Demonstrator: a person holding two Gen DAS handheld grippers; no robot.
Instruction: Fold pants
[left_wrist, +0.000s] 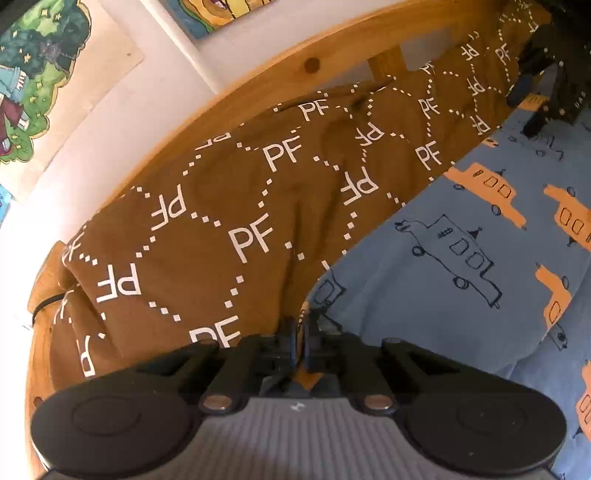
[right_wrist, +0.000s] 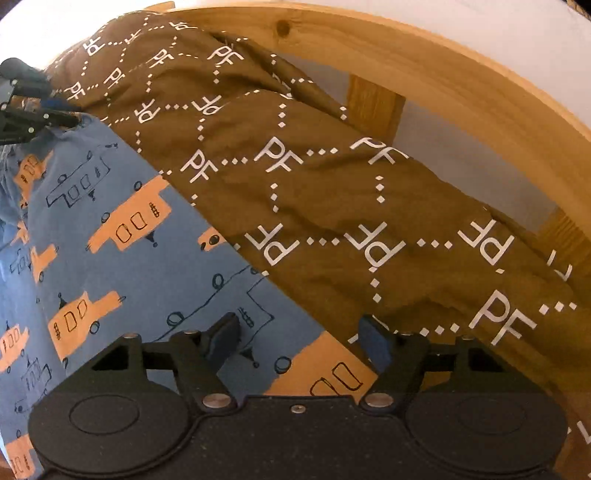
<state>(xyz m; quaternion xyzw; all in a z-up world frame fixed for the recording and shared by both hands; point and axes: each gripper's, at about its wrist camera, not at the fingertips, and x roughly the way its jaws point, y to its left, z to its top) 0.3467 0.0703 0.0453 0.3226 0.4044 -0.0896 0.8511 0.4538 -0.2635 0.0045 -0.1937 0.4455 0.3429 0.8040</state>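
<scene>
Two claws | left claw (left_wrist: 300, 332) clenched on pants (left_wrist: 461, 229) edge, fabric mostly hidden | right claw (right_wrist: 299, 334) released above pants

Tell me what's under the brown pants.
The brown pants lie on a blue sheet with orange cars, against the wooden bed rail. Whatever sits beneath the cloth itself is covered.

Left gripper (left_wrist: 303, 334): pointing steeply down, jaws pinched tight together, a fold of cloth caught between the fingertips.
Right gripper (right_wrist: 301, 338): also angled down, jaws standing apart, fingers (right_wrist: 375, 341) spread, pads not pressing on anything.
</scene>
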